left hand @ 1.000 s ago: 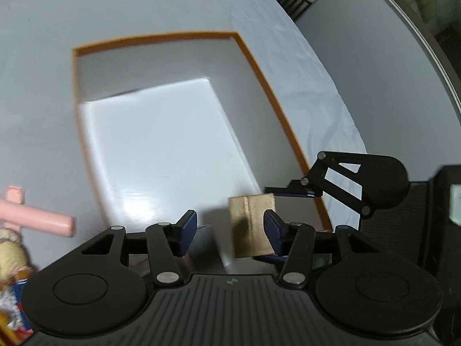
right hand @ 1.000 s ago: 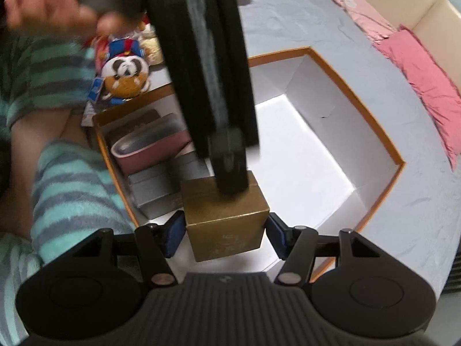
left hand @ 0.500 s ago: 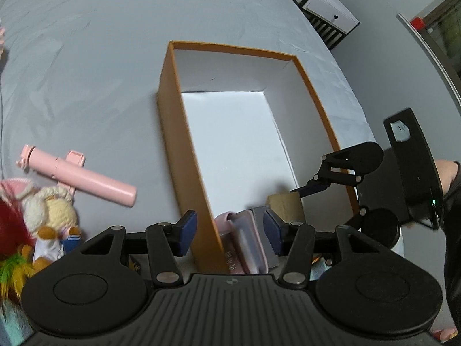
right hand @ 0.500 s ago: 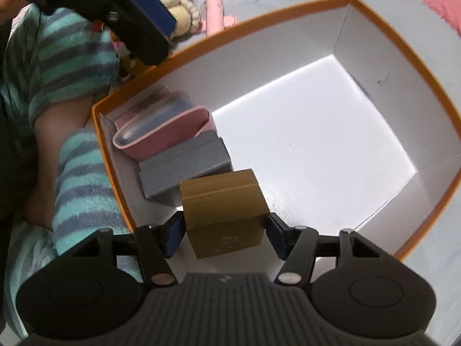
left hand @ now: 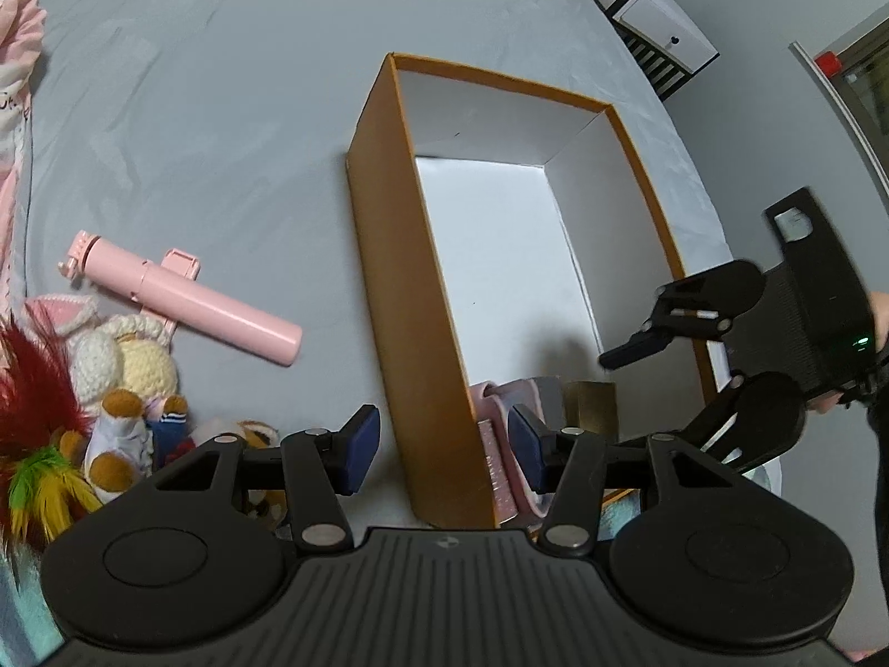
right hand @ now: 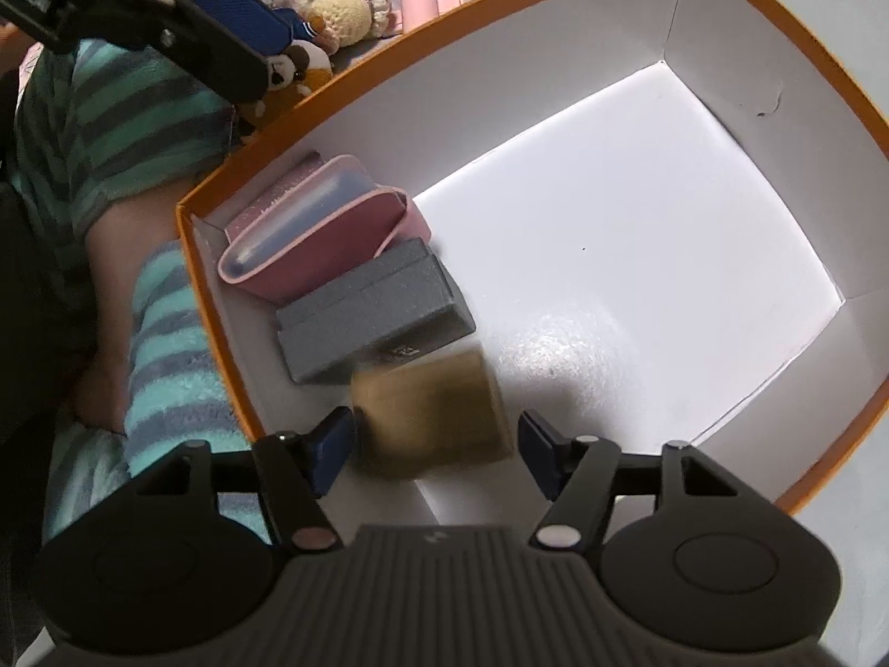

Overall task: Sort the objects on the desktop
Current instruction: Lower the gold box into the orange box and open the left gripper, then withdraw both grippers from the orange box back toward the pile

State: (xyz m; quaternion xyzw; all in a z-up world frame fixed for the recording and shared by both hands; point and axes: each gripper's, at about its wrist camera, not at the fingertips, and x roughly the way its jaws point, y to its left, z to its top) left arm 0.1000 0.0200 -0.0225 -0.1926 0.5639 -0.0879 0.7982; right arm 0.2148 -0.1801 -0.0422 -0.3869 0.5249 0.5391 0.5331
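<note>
Orange box [left hand: 411, 300] on grey sheet [left hand: 222, 111]

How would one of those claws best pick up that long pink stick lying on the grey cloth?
Probably from above, across the smooth round barrel of the pink stick, near its plain end. It lies flat with cloth bare on both sides; the other end carries a bracket and sits near the plush toys.

Surface [left hand: 233, 89]: covered in a grey, lightly creased cloth; fills most of the left wrist view.
Wall [left hand: 778, 128]: plain grey, at 2 o'clock beyond the surface edge.
Cabinet [left hand: 661, 28]: white with dark slatted frame, at 1 o'clock against the wall.
Door or window frame [left hand: 850, 89]: pale frame at 3 o'clock, small red fitting beside it.
Pink fabric [left hand: 16, 83]: at 9 o'clock edge.
Light: dim and even.
</note>
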